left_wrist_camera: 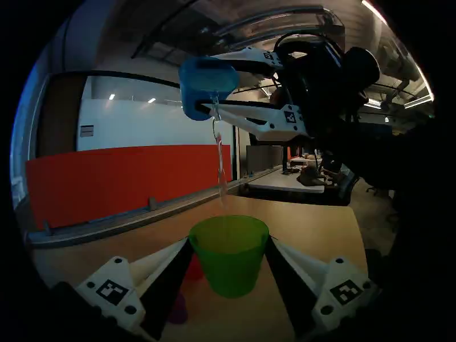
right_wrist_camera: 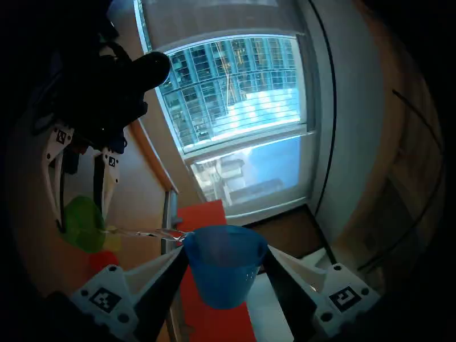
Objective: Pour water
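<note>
Above wooden table (left_wrist_camera: 319, 222), right gripper (right_wrist_camera: 225, 256) clamps blue cup (right_wrist_camera: 222, 276), streaming water (left_wrist_camera: 220, 165) into tapered green cup (left_wrist_camera: 229, 268) clamped by left gripper (left_wrist_camera: 228, 251).

There are two grippers, the left gripper (left_wrist_camera: 228, 242) and right gripper (right_wrist_camera: 225, 251), two held cups, one green cup (left_wrist_camera: 229, 268) and one blue cup (right_wrist_camera: 223, 273), one water stream (left_wrist_camera: 220, 165), and one tan table (left_wrist_camera: 308, 222).

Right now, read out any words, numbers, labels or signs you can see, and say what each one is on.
No readable text.
Wall plaque: too small to read.
Marker squares on the left gripper and right gripper: patterns, not words.
Green cup and blue cup: no print visible.
</note>
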Demonstrator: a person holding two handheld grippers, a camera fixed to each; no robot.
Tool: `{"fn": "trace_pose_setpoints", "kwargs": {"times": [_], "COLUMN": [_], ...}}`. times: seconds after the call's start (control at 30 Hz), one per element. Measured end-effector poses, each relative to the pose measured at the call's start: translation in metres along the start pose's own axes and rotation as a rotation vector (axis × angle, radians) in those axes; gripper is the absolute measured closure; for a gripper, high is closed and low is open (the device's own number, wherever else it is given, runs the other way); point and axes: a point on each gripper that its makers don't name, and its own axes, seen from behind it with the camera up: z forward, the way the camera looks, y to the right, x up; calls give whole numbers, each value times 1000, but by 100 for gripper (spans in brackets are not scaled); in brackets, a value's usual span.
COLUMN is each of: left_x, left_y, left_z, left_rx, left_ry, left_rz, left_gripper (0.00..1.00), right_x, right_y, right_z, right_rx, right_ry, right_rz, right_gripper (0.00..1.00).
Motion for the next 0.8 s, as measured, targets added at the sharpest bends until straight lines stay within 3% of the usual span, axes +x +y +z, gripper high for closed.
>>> {"fn": "trace_pose_setpoints", "kwargs": {"times": [0.8], "left_x": [1], "left_y": [-1], "left_z": [1], "left_rx": [1], "left_ry": [1], "left_rz": [1], "left_gripper": [13], "right_x": [5], "right_y": [5], "right_z": [3], "right_rx": [-14], "right_ry": [-2], "right_rz": [-92], "right_gripper": [9]}}
